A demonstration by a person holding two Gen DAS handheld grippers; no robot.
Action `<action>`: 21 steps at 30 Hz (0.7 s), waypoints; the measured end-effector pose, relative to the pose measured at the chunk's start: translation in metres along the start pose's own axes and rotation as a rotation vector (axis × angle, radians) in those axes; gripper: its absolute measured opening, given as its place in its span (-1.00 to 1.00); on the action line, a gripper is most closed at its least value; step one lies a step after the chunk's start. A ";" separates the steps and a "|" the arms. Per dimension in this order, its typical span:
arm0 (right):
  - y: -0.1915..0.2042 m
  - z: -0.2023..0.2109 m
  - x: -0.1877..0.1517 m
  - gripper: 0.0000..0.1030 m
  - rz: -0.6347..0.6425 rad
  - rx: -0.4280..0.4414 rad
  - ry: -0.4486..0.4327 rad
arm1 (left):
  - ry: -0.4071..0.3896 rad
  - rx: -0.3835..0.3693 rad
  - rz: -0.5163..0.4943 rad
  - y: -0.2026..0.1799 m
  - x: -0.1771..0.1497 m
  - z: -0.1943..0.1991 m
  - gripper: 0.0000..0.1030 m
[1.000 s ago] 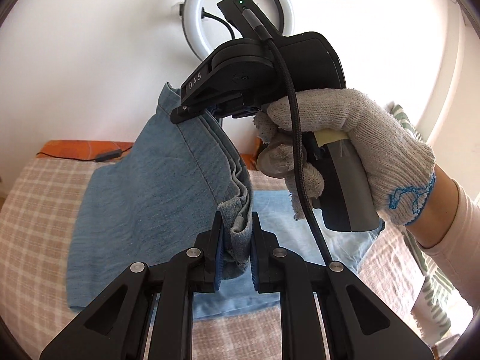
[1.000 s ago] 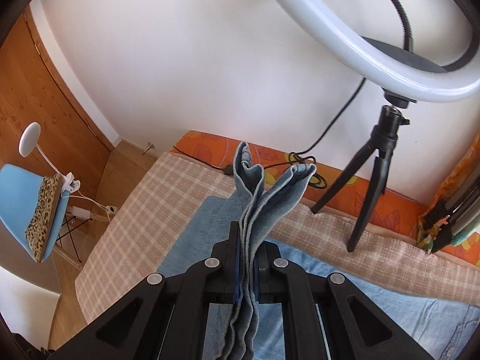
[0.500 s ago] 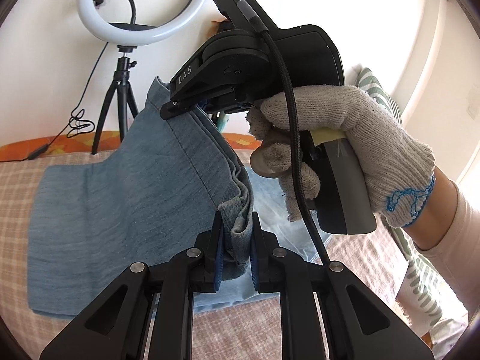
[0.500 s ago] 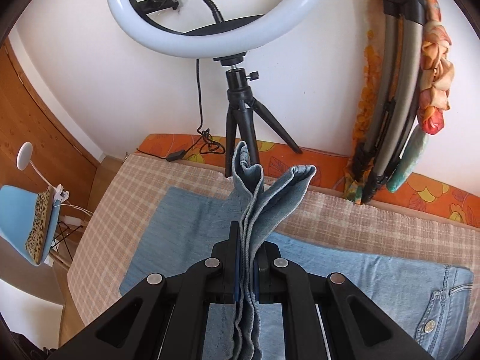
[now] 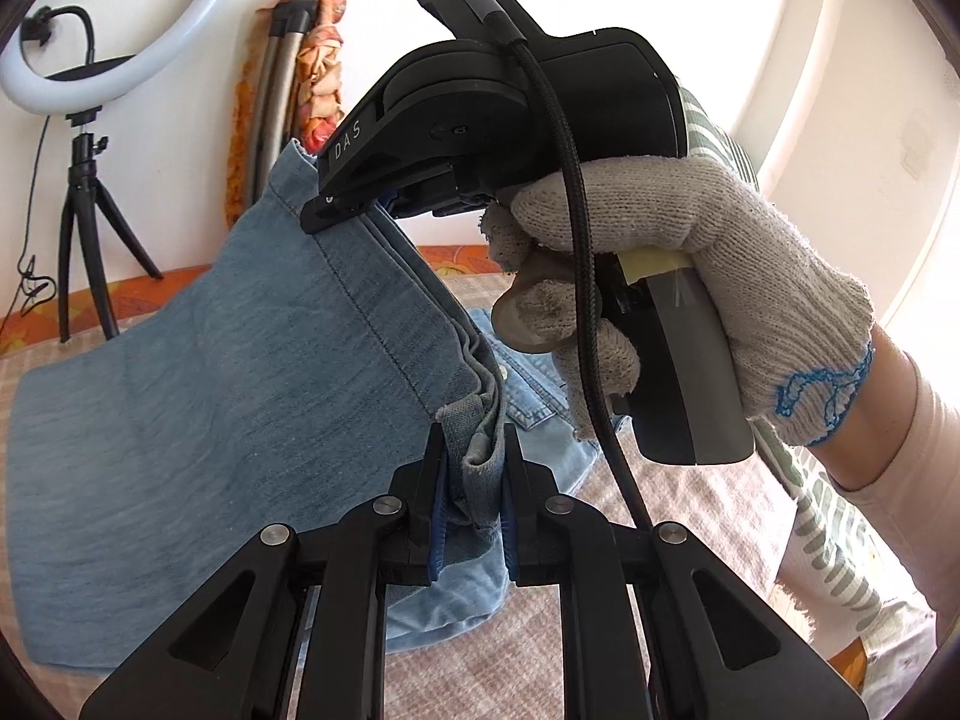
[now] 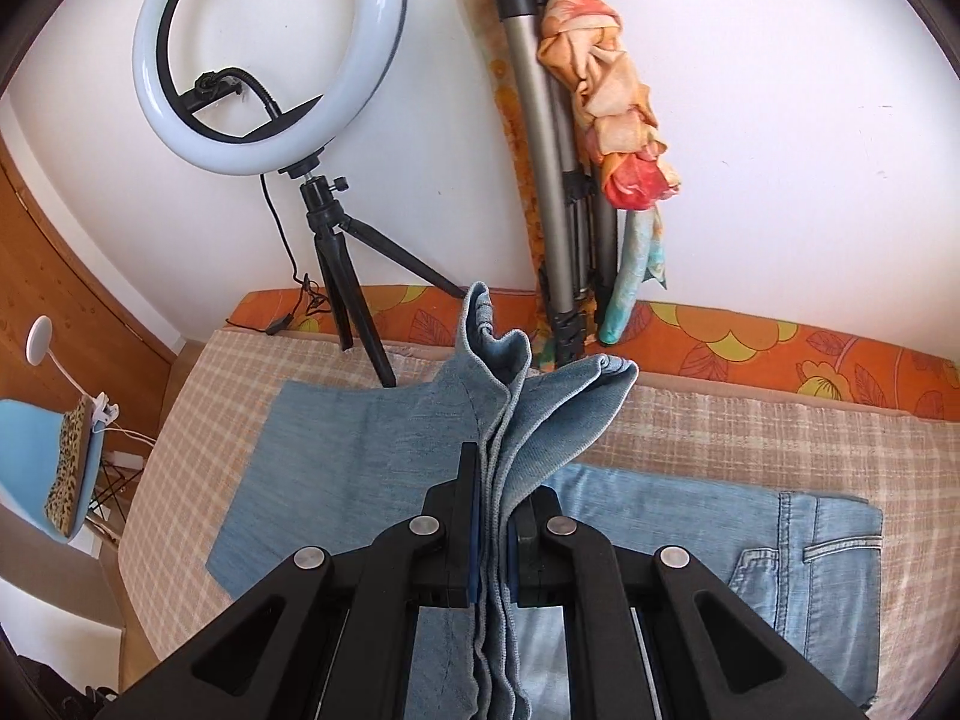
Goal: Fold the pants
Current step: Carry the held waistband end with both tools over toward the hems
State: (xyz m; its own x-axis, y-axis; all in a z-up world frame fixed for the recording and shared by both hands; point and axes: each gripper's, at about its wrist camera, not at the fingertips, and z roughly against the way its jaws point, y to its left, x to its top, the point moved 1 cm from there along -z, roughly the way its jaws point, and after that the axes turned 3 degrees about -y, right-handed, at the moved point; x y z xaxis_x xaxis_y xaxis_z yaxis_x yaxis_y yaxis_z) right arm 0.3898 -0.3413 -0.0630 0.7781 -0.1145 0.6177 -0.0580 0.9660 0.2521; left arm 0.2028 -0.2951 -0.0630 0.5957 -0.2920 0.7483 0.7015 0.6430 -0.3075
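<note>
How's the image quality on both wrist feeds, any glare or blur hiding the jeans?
Left wrist view: window glare whitens the right edge, yet the jeans in the left gripper stay sharp. Right wrist view: even light, fisheye bends the wall and ring light, and the denim in the right gripper is crisp.

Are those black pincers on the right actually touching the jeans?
Touching. In the right wrist view the right gripper has its jaws closed on a bunched hem of the jeans, with denim pressed between both pads and rising out above them.
</note>
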 end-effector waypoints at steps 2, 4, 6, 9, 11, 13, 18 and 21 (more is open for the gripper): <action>-0.015 0.006 -0.003 -0.93 -0.008 -0.009 -0.004 | 0.010 -0.015 -0.014 -0.012 0.001 -0.010 -0.75; -0.032 0.011 -0.007 -0.93 -0.021 -0.019 -0.007 | 0.023 -0.033 -0.025 -0.021 0.003 -0.022 -0.75; -0.051 0.015 -0.012 -0.93 -0.042 -0.023 -0.009 | 0.038 -0.047 -0.039 -0.031 0.002 -0.034 -0.75; -0.078 0.018 -0.020 -0.93 -0.062 -0.035 -0.007 | 0.063 -0.064 -0.066 -0.046 -0.001 -0.054 -0.75; -0.094 0.019 -0.027 -0.93 -0.080 -0.040 -0.008 | 0.081 -0.077 -0.080 -0.052 -0.002 -0.066 -0.75; -0.109 0.018 -0.035 -0.93 -0.102 -0.037 -0.009 | 0.101 -0.091 -0.087 -0.061 -0.005 -0.079 -0.75; -0.145 0.010 -0.057 -0.93 -0.140 -0.037 0.004 | 0.150 -0.104 -0.123 -0.070 -0.012 -0.111 -0.75; -0.162 0.004 -0.067 -0.93 -0.169 -0.030 0.007 | 0.170 -0.110 -0.127 -0.083 -0.022 -0.121 -0.75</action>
State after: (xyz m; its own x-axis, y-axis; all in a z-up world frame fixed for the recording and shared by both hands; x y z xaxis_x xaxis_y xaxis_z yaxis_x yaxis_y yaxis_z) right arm 0.3449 -0.4907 -0.1422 0.7795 -0.2747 0.5629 0.0927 0.9394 0.3301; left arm 0.1790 -0.4274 -0.1250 0.5509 -0.4864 0.6782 0.8078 0.5150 -0.2868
